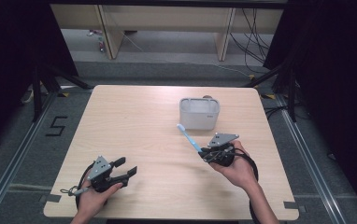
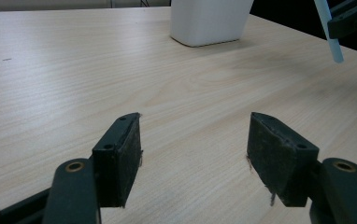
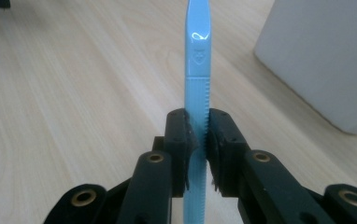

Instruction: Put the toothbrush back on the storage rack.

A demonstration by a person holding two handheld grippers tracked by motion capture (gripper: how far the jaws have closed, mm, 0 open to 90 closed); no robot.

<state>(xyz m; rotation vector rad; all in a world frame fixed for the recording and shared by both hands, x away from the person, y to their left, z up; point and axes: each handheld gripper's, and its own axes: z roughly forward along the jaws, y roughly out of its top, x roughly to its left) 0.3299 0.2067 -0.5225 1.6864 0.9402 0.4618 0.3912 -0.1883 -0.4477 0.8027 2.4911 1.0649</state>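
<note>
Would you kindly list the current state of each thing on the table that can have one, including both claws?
Left claw: open, jaws wide apart, holding nothing, low over the table.
Right claw: shut on the blue toothbrush, gripping its handle.
Blue toothbrush: held off the table, head end pointing toward the white container.
White container: upright on the table, open at the top, untouched; contents cannot be told.
</note>
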